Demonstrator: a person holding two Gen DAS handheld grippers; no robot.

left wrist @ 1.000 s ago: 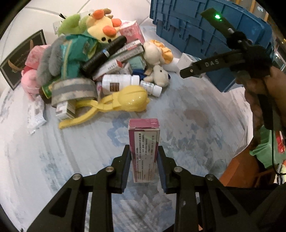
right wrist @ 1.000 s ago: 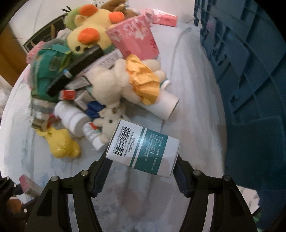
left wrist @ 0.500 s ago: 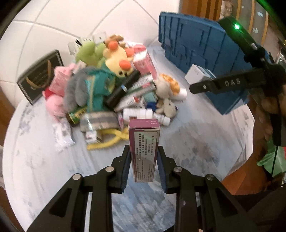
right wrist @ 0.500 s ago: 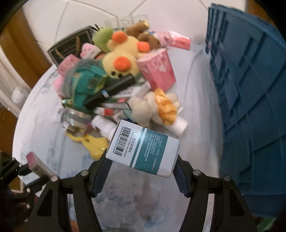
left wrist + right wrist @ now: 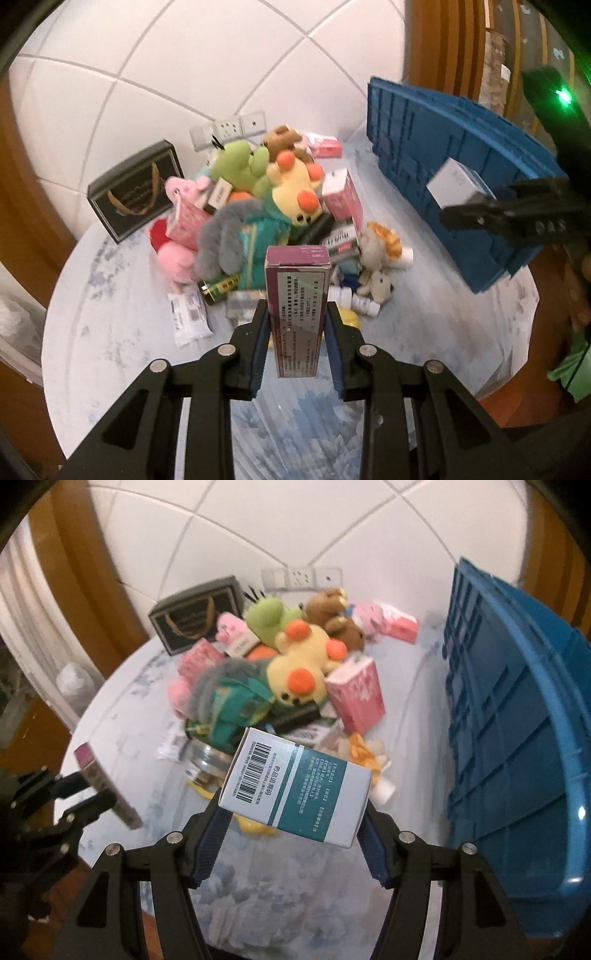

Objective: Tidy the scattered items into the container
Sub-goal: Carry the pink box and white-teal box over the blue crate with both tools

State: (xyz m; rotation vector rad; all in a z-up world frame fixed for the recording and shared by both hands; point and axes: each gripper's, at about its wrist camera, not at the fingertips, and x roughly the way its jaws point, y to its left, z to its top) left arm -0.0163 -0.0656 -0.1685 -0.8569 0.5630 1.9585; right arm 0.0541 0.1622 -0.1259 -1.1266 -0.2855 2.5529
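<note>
Far left on the round bench (image 5: 110,369), a dark gift box (image 5: 135,192) stands against the tiled wall. Just right of it, the pile of scattered items: pink plush (image 5: 173,258), grey furry toy (image 5: 225,236), green plush (image 5: 240,162), yellow duck plush (image 5: 295,192) with orange spots, brown bear (image 5: 332,609) behind it, pink carton (image 5: 356,694) leaning on the pile's right side, small white plush with orange ruff (image 5: 380,247), white bottles (image 5: 354,299) at the front edge. A flat white packet (image 5: 188,321) lies on the bench just left of the pile front.

Left gripper (image 5: 297,332): jaws clamped on a tall maroon box (image 5: 297,295), held upright, lifted clear of the bench, in front of the pile. From the right wrist view the same box shows tilted at the left edge.

Right gripper (image 5: 291,819): jaws clamped on a white-and-teal medicine box (image 5: 295,786) with barcode, gripped across its ends, tilted down to the right, off the bench. In the left wrist view it sits in front of the crate wall.

Far right, the blue crate (image 5: 517,720) stands on the bench beside the pile, well right of it. Neither box is in the crate; both hang in the air over the bench. Blur on most pile items, small labels unreadable.
</note>
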